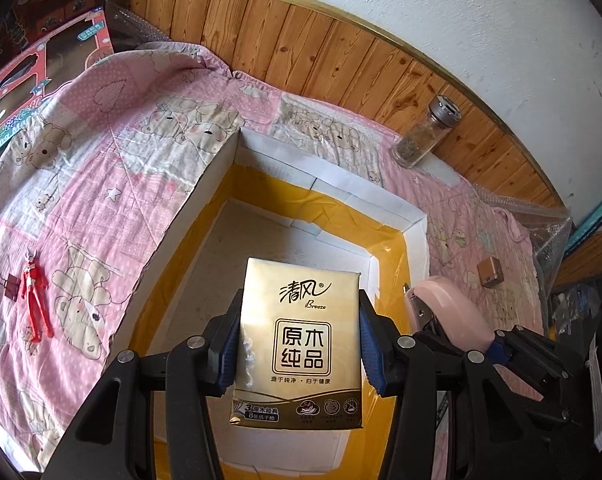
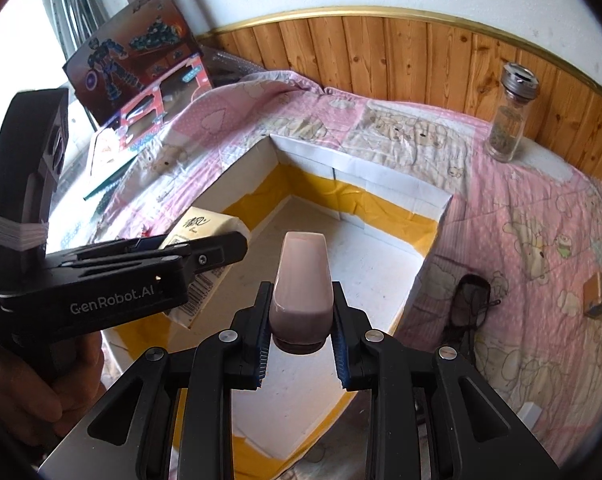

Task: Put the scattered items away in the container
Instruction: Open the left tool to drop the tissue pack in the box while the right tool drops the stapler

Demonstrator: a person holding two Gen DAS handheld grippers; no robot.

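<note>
tissue pack [image 1: 301, 344], gold with chinese print, sits clamped between the 2 blue-padded fingers of the left gripper [image 1: 299, 344], held upright over the open white box [image 1: 381, 196]. the jaws press against both of its long sides. seen from the right wrist, the same pack [image 2: 205, 232] hangs above the box's left wall [image 2: 241, 176], with the left gripper [image 2: 205, 252] reaching in from the left and a hand [image 2: 41, 392] on its handle.

the right gripper [image 2: 301, 320] is closed around a pink stapler [image 2: 301, 276], its jaws gripping the rear end while the nose points forward over the box floor. from the left wrist the stapler [image 1: 445, 308] shows just beside the pack, to its right, near the box's right wall.

the box has white walls, yellow tape along the lower inside edges, and a pale floor with nothing lying on it that i can see. it rests on a pink quilt [image 1: 101, 160] printed with bears.

out on the quilt, left of the box, lie a red toy figure [image 1: 35, 300] and a binder clip [image 1: 7, 286] just beside it. to the right of the box lie a small brown cube [image 2: 599, 294] and a dark pair of glasses [image 2: 469, 312] near the box wall. a glass jar [image 2: 511, 116] with a metal lid stands against the wood panelling. toy cartons [image 2: 141, 76] lean at the far left corner.
</note>
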